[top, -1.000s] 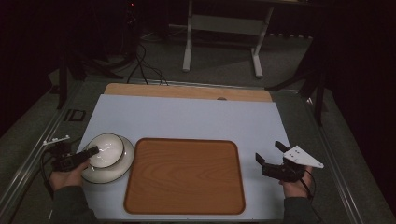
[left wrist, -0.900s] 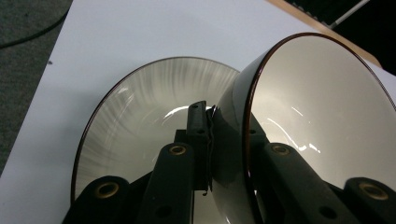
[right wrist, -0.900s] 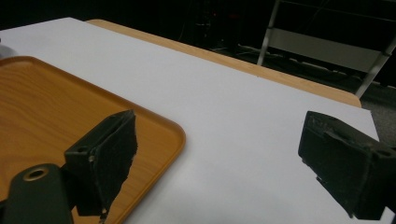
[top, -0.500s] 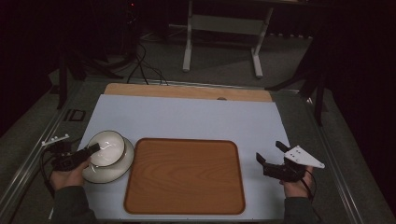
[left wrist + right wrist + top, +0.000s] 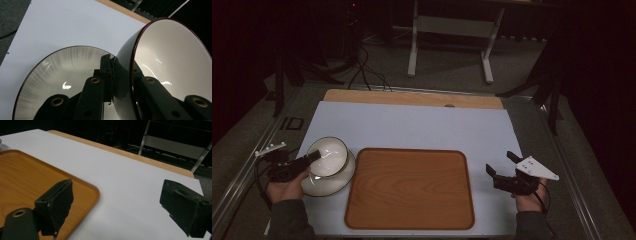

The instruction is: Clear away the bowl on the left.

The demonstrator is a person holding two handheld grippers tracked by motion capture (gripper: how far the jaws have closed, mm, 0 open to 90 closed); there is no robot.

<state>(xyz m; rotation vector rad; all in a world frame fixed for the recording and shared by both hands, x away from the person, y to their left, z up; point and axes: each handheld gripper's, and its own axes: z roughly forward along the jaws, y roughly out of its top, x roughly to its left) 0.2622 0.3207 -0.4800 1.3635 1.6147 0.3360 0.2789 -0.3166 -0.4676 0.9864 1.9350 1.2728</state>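
Note:
A bowl [image 5: 329, 156], white inside and dark outside, hangs tilted above a white plate [image 5: 324, 184] at the table's left. My left gripper [image 5: 313, 157] is shut on the bowl's near rim. In the left gripper view the bowl [image 5: 172, 62] leans to the right with one jaw inside and one outside its wall, and the plate [image 5: 65, 72] lies underneath. A wooden tray [image 5: 409, 187] lies bare in the middle. My right gripper [image 5: 501, 167] stands open just right of the tray, nothing between its fingers; in its own view its jaws are wide apart over the tray's corner [image 5: 85, 187].
The white table cover [image 5: 422, 127] has free room behind the tray. A wooden strip [image 5: 412, 98] runs along the far edge. Beyond it a metal stand [image 5: 449, 30] and cables [image 5: 362, 70] are on the dark floor.
My left gripper has lifted the bowl off the plate and tipped it. The right gripper has barely moved.

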